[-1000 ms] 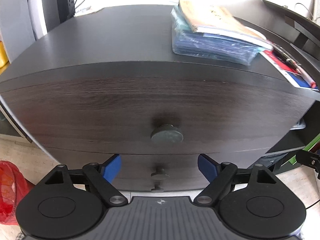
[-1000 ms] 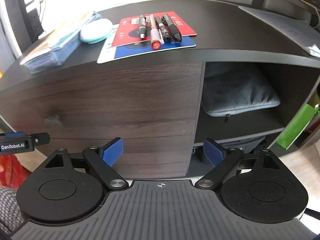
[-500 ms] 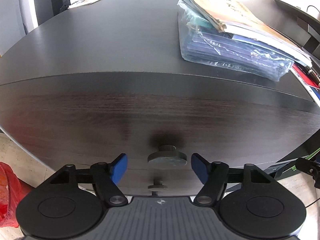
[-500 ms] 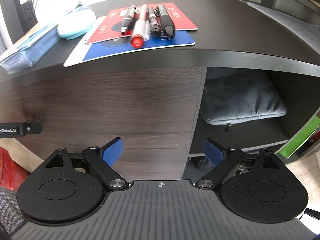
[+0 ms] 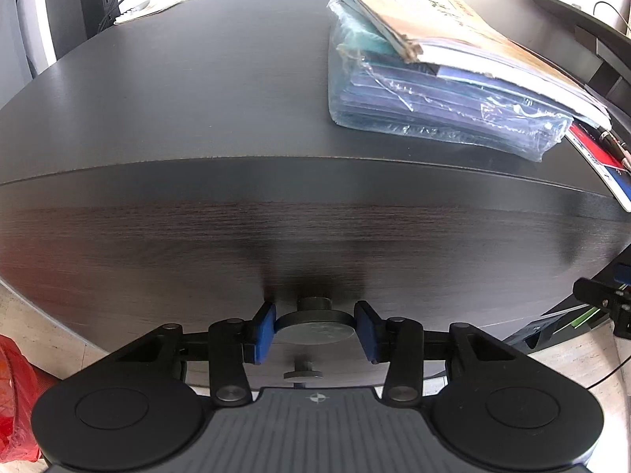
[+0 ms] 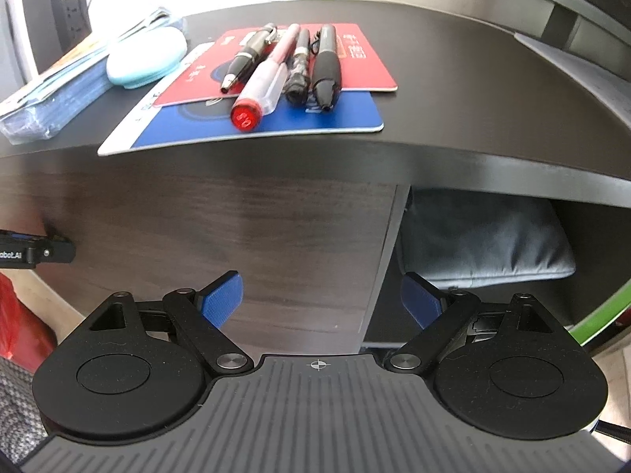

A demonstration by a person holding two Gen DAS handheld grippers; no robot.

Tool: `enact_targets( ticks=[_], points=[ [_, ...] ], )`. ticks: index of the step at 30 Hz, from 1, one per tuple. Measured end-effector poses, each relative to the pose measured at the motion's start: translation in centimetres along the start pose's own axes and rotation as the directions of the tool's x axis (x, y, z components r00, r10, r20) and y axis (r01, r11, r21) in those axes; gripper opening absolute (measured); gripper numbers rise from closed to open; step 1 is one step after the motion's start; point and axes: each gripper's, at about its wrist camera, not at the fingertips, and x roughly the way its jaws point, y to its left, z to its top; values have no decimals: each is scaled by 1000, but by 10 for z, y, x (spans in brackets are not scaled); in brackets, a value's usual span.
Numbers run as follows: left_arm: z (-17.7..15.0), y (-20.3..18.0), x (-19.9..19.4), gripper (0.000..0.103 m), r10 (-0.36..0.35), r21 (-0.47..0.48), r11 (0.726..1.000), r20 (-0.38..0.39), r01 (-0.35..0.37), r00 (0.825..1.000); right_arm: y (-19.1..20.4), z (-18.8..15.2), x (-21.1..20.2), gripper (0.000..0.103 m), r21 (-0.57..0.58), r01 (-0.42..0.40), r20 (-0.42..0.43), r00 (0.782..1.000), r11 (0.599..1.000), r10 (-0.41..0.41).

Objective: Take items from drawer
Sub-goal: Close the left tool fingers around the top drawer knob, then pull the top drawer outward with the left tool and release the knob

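The dark wood top drawer front [image 5: 307,236] fills the left wrist view and stays closed. Its round dark knob [image 5: 313,329] sits between the blue pads of my left gripper [image 5: 314,329], which is closed onto the knob's two sides. A second, lower knob [image 5: 303,373] shows just beneath. My right gripper [image 6: 321,301] is open and empty, held in front of the same drawer front [image 6: 221,236] near its right edge. The tip of my left gripper [image 6: 35,252] shows at the far left of the right wrist view.
On the cabinet top lie a plastic-wrapped stack of books [image 5: 445,79], a teal case [image 6: 146,57], red and blue booklets [image 6: 276,90] and several pens [image 6: 292,63]. An open shelf with a grey pouch [image 6: 485,240] is at the right. A red bag [image 5: 15,394] sits on the floor at the left.
My left gripper moved forward to the top knob and closed its pads around it. My right gripper moved closer to the cabinet and stayed open.
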Motion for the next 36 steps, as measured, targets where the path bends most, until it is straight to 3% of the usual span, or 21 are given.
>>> enact_targets(
  ticks=[11,18,30,36],
  points=[
    [-5,-11,9,41,17,48,999,5,-17,1000,0,6,2,85,-106,-72,47,996,992,78],
    [-10,-14,10,41,21,73,997,14,-22,1000,-6,9,-1,64,-143,-64,18,998,988,67],
    [-28,-22,5,41,24,134,991,27,-27,999,-1,4,-8,66,-184,-56,-25,998,981,52],
    [-51,-15,-16,41,11,136,991,15,-13,1000,4,-12,-24,66,-183,-49,-40,998,982,42]
  ],
)
